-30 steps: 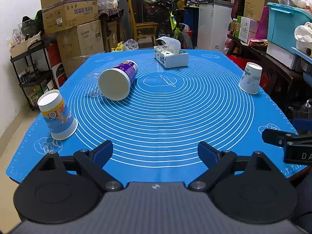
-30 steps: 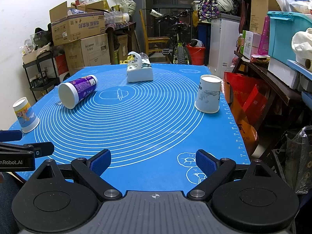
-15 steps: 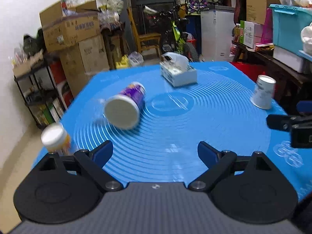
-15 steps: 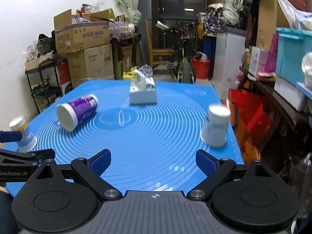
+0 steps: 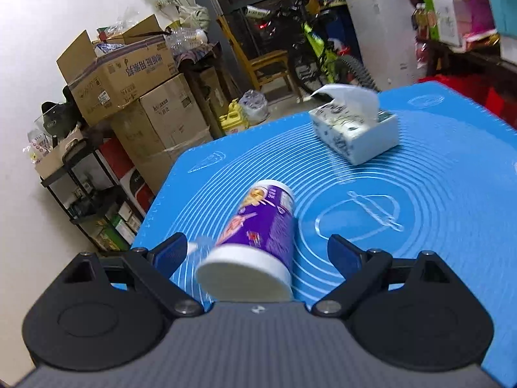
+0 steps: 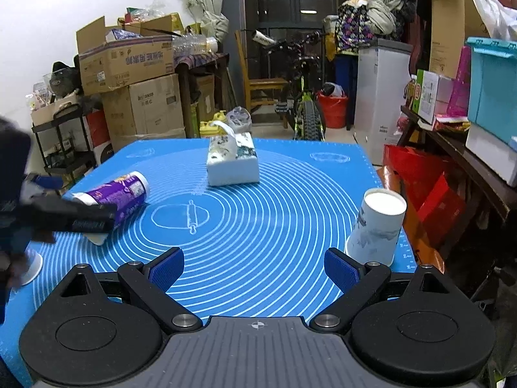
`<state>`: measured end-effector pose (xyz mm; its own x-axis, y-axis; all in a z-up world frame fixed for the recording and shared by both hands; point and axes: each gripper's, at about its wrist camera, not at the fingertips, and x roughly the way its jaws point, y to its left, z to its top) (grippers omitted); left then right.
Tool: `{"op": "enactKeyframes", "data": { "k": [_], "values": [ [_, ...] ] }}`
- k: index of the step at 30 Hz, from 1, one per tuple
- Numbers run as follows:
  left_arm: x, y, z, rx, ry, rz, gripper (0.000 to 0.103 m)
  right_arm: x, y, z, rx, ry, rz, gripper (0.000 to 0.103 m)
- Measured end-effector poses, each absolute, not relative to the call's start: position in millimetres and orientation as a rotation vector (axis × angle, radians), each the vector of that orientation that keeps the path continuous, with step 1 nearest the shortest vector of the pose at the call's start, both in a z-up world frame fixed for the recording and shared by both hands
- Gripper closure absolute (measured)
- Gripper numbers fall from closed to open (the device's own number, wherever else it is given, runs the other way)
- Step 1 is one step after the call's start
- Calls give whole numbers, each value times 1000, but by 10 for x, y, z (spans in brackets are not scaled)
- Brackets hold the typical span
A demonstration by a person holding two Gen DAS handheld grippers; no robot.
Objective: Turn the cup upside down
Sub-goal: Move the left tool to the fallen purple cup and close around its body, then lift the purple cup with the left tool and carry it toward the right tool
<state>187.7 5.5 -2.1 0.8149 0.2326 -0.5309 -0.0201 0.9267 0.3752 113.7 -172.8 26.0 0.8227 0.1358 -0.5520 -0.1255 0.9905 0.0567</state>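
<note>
The cup is purple with a white base; the mat is blue with white rings.

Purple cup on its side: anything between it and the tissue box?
No. In the right wrist view only bare blue mat runs from the purple cup to the tissue box. The left gripper, jaws open, flanks the cup.
</note>
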Motion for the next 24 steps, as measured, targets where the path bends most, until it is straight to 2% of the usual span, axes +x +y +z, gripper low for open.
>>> {"op": "enactKeyframes", "data": {
  "k": [7,16,17,20,24],
  "values": [
    [2157,105,-194,354,720,149,10,1222,-1813,145,33,615,124,9],
    [2327,194,-244,349,780,214,11,1234,-1829,88,38,626,125,9],
    [2331,203,-250,350,783,217,12,1227,-1826,86,38,626,125,9],
    [2342,192,-280,379,777,234,23,1218,-1825,75,34,628,127,9],
    [2338,206,-270,378,768,228,25,1206,-1825,51,35,630,125,9]
  ]
}}
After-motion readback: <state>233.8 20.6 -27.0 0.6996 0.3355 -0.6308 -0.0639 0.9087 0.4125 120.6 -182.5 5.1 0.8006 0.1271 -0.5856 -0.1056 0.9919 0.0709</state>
